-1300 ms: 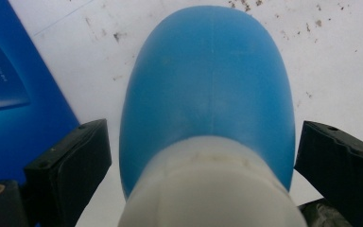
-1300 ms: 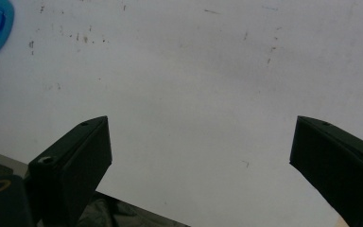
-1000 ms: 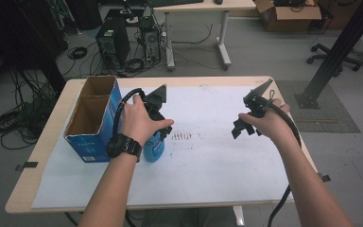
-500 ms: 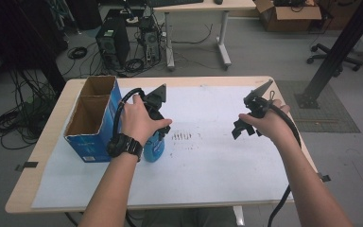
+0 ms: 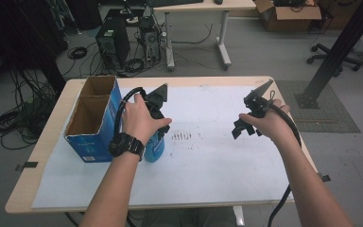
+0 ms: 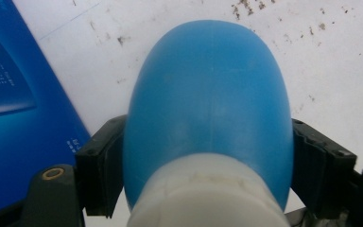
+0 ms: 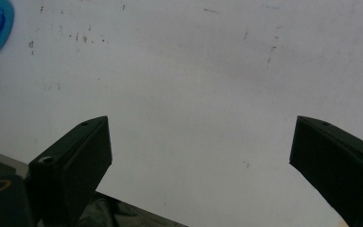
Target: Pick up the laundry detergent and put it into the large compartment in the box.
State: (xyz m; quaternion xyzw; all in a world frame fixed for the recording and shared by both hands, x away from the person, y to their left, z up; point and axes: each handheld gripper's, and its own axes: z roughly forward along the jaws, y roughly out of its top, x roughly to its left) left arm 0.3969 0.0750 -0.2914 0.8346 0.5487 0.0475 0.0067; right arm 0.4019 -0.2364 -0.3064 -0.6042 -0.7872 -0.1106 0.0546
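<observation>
Left gripper view reveals left tongs (image 6: 208, 175) clamped on the blue bottle (image 6: 210, 104); right tongs (image 7: 201, 156) gape apart.

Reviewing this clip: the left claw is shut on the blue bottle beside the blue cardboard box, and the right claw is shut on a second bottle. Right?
Not quite. The left claw is indeed shut on the blue bottle beside the blue cardboard box, but the right claw holds nothing: the right gripper view shows its jaws spread wide with just the white table covering between them.
</observation>
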